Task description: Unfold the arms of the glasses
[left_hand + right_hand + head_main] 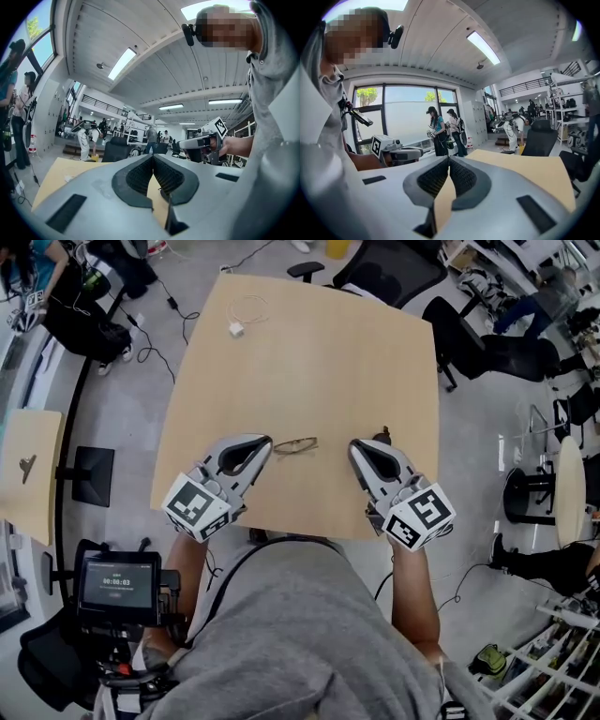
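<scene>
The glasses [296, 445], thin-framed with their arms folded, lie on the wooden table [309, 362] near its front edge. In the head view my left gripper [267, 441] is just left of them and my right gripper [354, 447] just right, both pointing inward at the glasses and apart from them. Each gripper's jaws are shut with nothing between them, as the left gripper [153, 158] and the right gripper [448, 160] show in their own views. Neither gripper view shows the glasses. Each shows the other gripper across the gap.
A small white item with a thin cable [236, 329] lies at the table's far left. Black office chairs [389, 273] stand behind the table. A small side table [28, 474] is at the left and a screen device [117, 582] is at the person's left hip. People stand by the windows [440, 131].
</scene>
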`<state>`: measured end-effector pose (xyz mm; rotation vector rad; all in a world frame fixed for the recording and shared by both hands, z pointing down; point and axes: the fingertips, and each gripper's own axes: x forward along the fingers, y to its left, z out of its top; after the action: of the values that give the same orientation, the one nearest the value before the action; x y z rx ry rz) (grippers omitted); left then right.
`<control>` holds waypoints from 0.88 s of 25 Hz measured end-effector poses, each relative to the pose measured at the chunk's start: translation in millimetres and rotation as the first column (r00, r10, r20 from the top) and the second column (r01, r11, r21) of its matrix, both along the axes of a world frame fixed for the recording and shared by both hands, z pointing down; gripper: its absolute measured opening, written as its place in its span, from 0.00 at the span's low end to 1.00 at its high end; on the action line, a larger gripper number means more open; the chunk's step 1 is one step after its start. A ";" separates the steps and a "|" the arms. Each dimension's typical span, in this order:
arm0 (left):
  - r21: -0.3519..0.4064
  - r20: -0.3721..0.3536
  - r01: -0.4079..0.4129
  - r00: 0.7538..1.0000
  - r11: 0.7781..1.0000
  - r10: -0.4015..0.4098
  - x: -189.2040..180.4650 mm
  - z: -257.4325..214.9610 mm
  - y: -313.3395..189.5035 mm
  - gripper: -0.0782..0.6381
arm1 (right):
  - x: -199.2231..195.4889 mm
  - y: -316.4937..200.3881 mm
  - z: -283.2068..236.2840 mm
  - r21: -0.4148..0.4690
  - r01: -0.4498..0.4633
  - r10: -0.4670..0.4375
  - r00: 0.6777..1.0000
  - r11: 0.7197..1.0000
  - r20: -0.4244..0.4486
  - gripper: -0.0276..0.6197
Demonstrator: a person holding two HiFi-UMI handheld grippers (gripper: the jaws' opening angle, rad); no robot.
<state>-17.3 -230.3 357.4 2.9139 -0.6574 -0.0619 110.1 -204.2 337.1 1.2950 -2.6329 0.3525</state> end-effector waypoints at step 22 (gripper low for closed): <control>-0.168 0.116 -0.004 0.993 0.986 0.024 46.1 85.2 -53.5 0.12 | 16.6 -74.4 78.2 -0.174 0.095 -0.098 0.995 0.980 -0.009 0.06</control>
<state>28.9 -283.8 442.6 2.7749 -0.6266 0.1600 126.7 -278.6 415.3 1.1065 -2.5726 0.5391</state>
